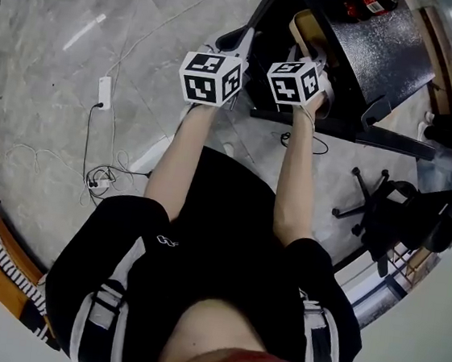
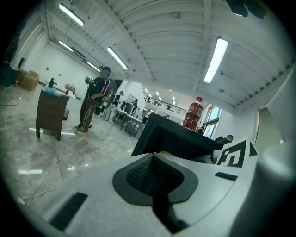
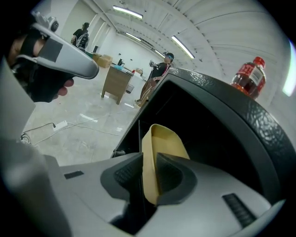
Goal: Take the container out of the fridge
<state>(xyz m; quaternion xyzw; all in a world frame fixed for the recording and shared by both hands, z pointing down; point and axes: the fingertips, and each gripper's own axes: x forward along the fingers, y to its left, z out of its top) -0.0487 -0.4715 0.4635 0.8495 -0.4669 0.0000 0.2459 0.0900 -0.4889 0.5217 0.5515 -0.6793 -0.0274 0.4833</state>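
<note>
Right gripper point(image 3: 149, 173): jaws clamped on the near wall of the shallow tan plastic container point(image 3: 164, 143), one jaw inside and one outside. This hold suits drawing it out by the rim. The container sits at the open mouth of the low black textured fridge point(image 3: 259, 125), judged not yet clear of it. Left gripper point(image 2: 154, 167): jaws together, nothing between them, held left of the opening, apparently in reserve. A red-capped bottle point(image 3: 249, 74) stands on the fridge top.

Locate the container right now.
Right gripper view: the tan container is clamped in the right gripper's jaws, at the black fridge's open front.
</note>
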